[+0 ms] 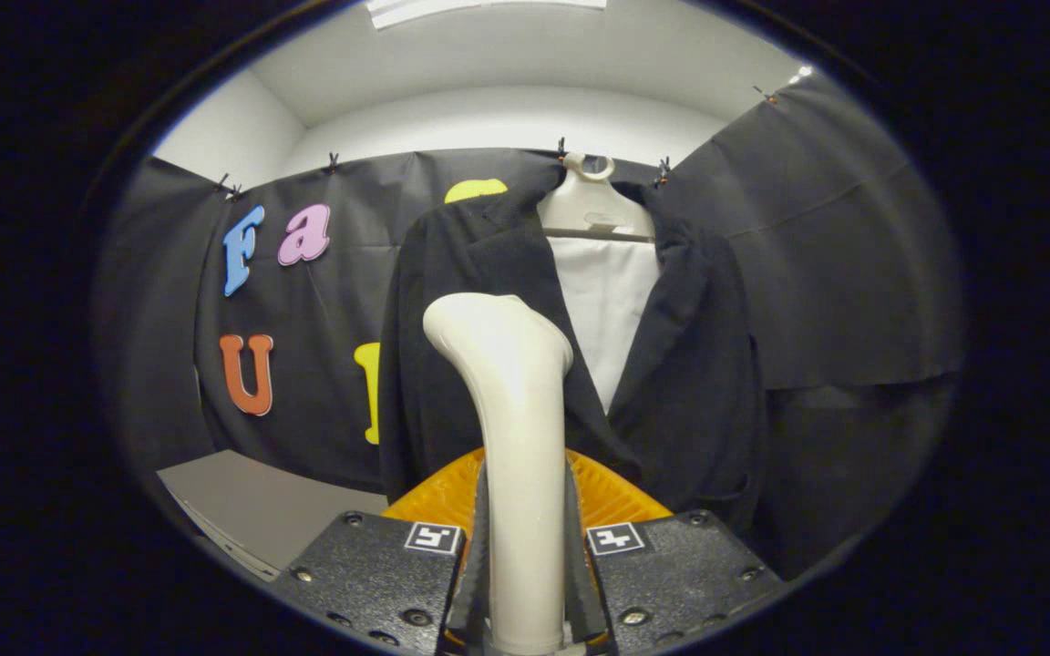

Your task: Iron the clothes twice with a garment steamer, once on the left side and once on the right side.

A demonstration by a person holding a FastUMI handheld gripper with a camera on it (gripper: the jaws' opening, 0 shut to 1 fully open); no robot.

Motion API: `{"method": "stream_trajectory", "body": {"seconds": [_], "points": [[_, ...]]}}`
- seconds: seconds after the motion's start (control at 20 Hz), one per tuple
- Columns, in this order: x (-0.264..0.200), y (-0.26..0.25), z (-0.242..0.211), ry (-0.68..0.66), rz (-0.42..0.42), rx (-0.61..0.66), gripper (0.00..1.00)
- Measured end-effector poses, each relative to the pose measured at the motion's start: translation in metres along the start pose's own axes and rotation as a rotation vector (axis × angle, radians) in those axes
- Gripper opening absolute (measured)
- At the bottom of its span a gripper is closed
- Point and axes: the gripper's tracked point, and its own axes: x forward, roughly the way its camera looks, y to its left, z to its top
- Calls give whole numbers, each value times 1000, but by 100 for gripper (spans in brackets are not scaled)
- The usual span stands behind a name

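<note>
**Steamer gripped and raised in front of the hanging jacket**

The dark jacket (689, 364) hangs on a pale hanger (593, 205) against the booth wall, straight ahead of the fingers and beyond them. It hangs open down the front, with a white lining or shirt (605, 310) showing between the lapels. Its left front panel sits directly behind the steamer head; the right panel lies off to the other side.

The cream steamer (516, 428) stands upright between the two fingers, its handle rising from them and its rounded head tilted toward the jacket's left panel. Whether the head touches the cloth cannot be told. An orange ribbed piece (612, 497) shows just behind the handle, low down.

The gripper (525, 583) is clamped on the steamer handle, both fingers pressing its sides.

To do the pass well, it seems best to keep the head facing the fabric, start high near the shoulder, and draw down slowly along one panel without twisting the handle in the grip, then repeat on the other side.
</note>
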Motion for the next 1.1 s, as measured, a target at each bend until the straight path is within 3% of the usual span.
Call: {"method": "stream_trajectory", "body": {"seconds": [1.1], "points": [[-24,-29,-149,284,-72,-17,37]]}}
